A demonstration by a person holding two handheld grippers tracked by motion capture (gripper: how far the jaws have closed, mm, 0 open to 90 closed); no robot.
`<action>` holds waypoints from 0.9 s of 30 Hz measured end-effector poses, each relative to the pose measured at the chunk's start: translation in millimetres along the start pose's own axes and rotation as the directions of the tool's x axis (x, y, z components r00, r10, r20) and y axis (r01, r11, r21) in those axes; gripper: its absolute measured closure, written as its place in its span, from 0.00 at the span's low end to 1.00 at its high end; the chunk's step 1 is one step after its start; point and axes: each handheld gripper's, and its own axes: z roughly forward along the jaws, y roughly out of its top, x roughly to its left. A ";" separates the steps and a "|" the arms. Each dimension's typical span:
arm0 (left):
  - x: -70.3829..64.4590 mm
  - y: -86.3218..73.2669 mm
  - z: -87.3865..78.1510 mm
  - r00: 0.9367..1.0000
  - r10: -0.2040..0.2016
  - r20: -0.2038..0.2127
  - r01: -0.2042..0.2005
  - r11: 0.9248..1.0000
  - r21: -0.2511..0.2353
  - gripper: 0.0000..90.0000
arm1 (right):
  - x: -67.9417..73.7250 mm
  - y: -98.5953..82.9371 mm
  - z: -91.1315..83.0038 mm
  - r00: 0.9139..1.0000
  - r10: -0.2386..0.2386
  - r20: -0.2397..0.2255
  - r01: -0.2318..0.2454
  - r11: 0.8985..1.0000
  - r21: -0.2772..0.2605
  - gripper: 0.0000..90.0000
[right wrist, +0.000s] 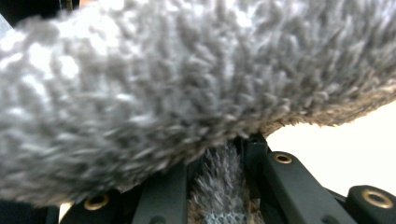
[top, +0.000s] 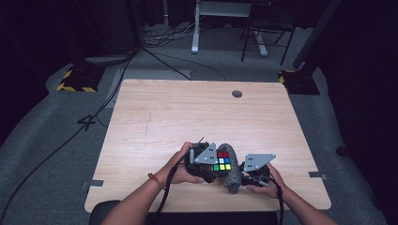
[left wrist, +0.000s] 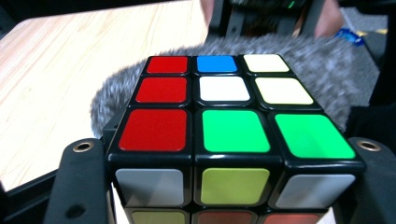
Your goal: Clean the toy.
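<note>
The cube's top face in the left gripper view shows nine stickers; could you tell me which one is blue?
On the cube, the blue sticker is the middle one of the far row, between a red and a white sticker; no other top sticker is blue.

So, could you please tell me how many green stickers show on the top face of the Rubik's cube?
2: on the Rubik's cube top face, both in the row nearest the left gripper's camera, at its middle and right. Other faces are partly hidden.

A light wooden table with rounded corners is seen standing on a grey carpeted floor. A round grommet hole is set near its far edge. Most of the tabletop is bare. Near the front edge a grey fuzzy cloth is seen; whether it rests on the wood cannot be told.
</note>
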 end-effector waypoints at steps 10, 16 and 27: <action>-7.4 -2.7 8.1 0.999 0.020 0.025 -0.021 0.998 0.052 0.37 | -7.1 4.2 -24.8 0.999 0.030 0.043 -0.025 0.994 -0.108 0.85; -12.5 4.5 5.3 0.999 0.029 0.037 -0.029 1.000 0.001 0.37 | -9.2 1.8 -14.8 0.997 0.033 0.069 -0.028 0.997 -0.066 0.85; -3.3 -2.2 2.6 1.000 -0.003 0.018 0.003 1.000 -0.009 0.37 | 0.5 -1.4 -14.2 1.000 0.006 0.017 -0.004 0.997 -0.074 0.85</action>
